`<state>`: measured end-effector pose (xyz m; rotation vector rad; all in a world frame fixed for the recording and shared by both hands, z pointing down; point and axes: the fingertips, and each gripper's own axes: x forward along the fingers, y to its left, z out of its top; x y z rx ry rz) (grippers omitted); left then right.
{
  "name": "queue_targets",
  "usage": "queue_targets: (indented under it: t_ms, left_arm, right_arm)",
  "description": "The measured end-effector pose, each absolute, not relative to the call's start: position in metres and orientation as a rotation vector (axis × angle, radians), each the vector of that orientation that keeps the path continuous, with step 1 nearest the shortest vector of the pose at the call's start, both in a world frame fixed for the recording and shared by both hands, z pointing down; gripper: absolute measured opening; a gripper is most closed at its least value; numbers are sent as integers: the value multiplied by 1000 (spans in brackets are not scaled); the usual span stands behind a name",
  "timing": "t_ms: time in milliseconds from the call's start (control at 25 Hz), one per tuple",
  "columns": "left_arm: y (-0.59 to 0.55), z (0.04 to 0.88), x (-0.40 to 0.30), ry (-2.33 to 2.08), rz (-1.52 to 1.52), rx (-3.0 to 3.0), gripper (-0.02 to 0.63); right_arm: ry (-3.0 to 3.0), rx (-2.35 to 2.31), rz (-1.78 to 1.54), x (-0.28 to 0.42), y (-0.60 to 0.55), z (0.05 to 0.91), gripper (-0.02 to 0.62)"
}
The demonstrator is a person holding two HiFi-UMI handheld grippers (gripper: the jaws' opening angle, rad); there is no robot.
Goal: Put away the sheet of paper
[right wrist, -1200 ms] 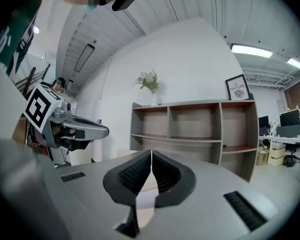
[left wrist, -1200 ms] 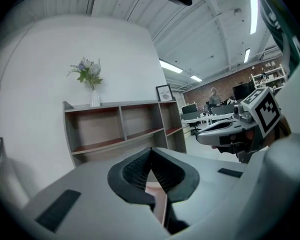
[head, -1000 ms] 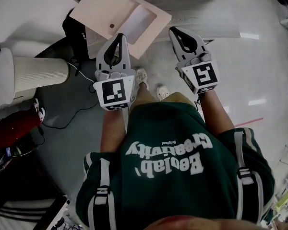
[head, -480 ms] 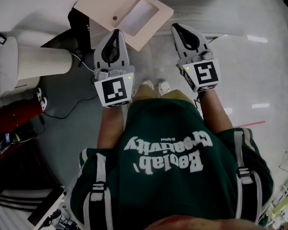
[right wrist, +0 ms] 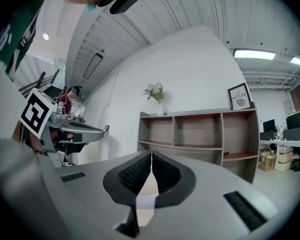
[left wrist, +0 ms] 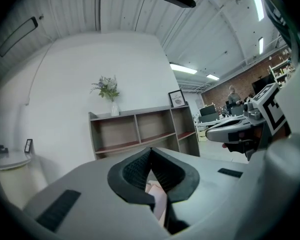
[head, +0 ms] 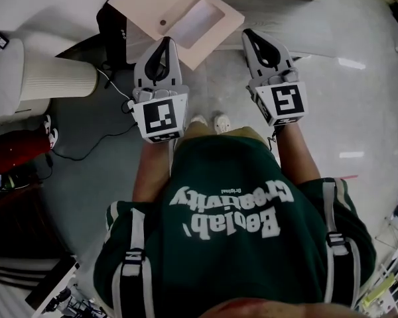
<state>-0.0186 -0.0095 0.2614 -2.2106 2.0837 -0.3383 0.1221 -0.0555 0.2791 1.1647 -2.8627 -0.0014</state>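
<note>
Pale pink folder (head: 154,2), dark green shirt (head: 233,172) with white lettering

The flat box (head: 160,5) lies just ahead of the left gripper (head: 164,41), a cylinder (head: 56,85) left of both.

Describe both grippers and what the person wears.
The left gripper and right gripper are light grey with black ribbed pads; each carries a white cube with black square markers. The person wears a dark green short-sleeved shirt with white lettering.

You hold your left gripper (head: 164,43) and right gripper (head: 251,35) out level, side by side — both pairs of jaws pressed together.
</note>
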Motion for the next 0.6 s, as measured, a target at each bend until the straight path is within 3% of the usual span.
queue_targets:
  t_ms: [600]
  left_arm:
    - [0, 261, -43, 2089, -365, -2174, 18]
  right_arm:
    - [-2815, 1173, -3, 102, -48, 282, 32]
